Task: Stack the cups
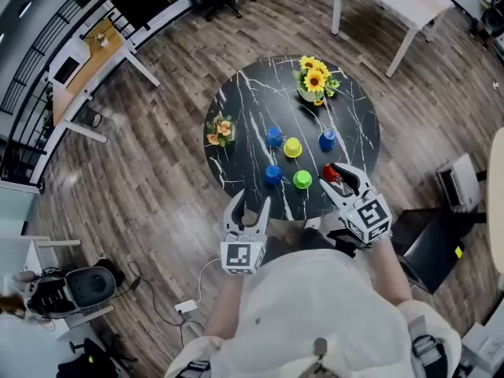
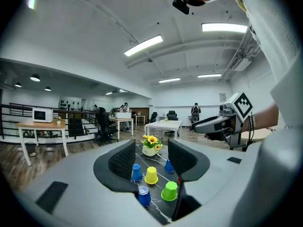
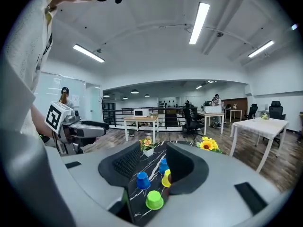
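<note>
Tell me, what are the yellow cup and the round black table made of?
The yellow cup looks like thin plastic. It is one bright, even colour with a smooth, slightly shiny skin. The table top looks like polished black marble, with white veins running over a glossy dark surface. It could also be a printed marble look, and the pictures cannot tell which.

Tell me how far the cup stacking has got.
Done: nothing yet. The blue cups, yellow cup, green cup and red cup all stand apart on the table. In hand: nothing; the left gripper and right gripper are open and empty at the table's near edge. Left: all the stacking.
</note>
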A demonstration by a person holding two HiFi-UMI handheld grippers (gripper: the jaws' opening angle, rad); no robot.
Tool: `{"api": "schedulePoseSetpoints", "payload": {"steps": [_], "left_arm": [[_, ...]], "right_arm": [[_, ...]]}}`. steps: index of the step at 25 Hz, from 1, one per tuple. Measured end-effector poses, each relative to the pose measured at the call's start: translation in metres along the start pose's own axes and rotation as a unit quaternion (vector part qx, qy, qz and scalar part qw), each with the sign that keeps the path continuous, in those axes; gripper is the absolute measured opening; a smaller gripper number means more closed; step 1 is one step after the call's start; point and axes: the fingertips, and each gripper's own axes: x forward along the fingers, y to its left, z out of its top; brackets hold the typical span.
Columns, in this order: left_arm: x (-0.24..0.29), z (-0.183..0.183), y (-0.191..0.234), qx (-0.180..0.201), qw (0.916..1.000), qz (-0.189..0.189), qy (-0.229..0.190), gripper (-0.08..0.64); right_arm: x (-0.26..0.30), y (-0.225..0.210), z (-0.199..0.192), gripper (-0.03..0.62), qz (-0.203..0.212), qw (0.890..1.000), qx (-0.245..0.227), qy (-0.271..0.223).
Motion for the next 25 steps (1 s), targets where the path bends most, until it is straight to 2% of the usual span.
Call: {"api": "schedulePoseSetpoints", "payload": {"steps": [6,10,13,19,25], "left_arm": [[0.037,-0.015,-0.005,0.005,0.9998,0.008,0.019,0.225],[0.062,-0.031,-0.005,0.026,0.9991,-0.012,0.032,0.225],[0.078,-0.052,-0.003,0.025,0.9975,-0.033,0.057,0.225],[0.116,-0.098,0.017,0.016,0.9933,-0.072,0.089,0.225],[0.142,-0.142,0.035,0.004,0.9873,-0.106,0.118,0.225]], "right_arm": [[0.023,-0.036,-0.027,0.181,0.023,0.999,-0.007,0.025],[0.041,-0.044,-0.051,0.179,0.028,0.998,0.008,0.051],[0.056,-0.042,-0.077,0.179,0.03,0.996,0.02,0.077],[0.095,-0.037,-0.139,0.179,0.011,0.991,0.034,0.131],[0.117,-0.031,-0.205,0.187,-0.019,0.981,0.07,0.179]]}}
